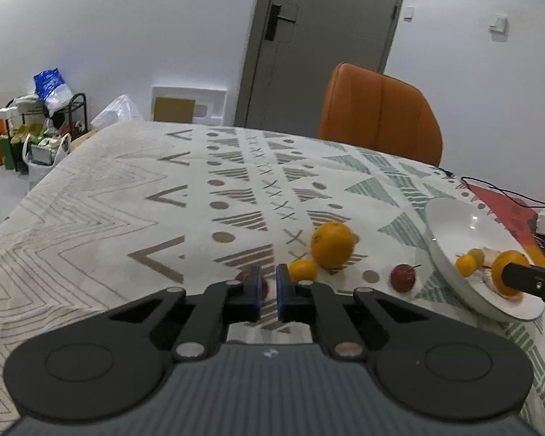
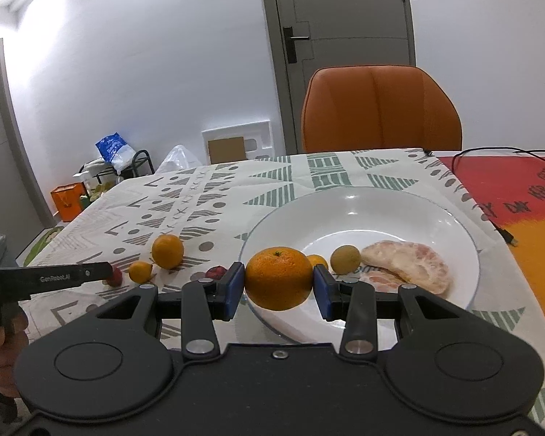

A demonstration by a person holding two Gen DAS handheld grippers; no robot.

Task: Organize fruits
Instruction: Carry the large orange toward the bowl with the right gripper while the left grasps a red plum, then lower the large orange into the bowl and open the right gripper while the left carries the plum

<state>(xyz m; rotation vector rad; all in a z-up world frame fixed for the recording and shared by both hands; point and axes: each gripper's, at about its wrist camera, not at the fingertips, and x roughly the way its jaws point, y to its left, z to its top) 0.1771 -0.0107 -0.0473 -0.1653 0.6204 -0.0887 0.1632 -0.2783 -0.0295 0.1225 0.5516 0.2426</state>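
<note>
My right gripper (image 2: 278, 279) is shut on a mandarin (image 2: 278, 278), which hangs over the near rim of the white plate (image 2: 436, 218). On the plate lie a tiny orange (image 2: 318, 259), a yellow-green fruit (image 2: 345, 259) and peeled pomelo pieces (image 2: 407, 265). My left gripper (image 1: 267, 287) is shut low over the patterned cloth, with nothing visible between its blue pads. A small red fruit (image 1: 241, 276) lies partly hidden right behind its left fingertip. Beyond it on the cloth are a small orange (image 1: 303, 270), a bigger orange (image 1: 332, 244) and a dark red fruit (image 1: 402, 277).
An orange chair (image 2: 381, 109) stands at the table's far side. A red mat (image 2: 519, 196) with a black cable (image 2: 505, 234) lies right of the plate. The table's left edge (image 1: 36, 189) drops off to the floor, where bags and a rack (image 1: 43, 127) stand by the wall.
</note>
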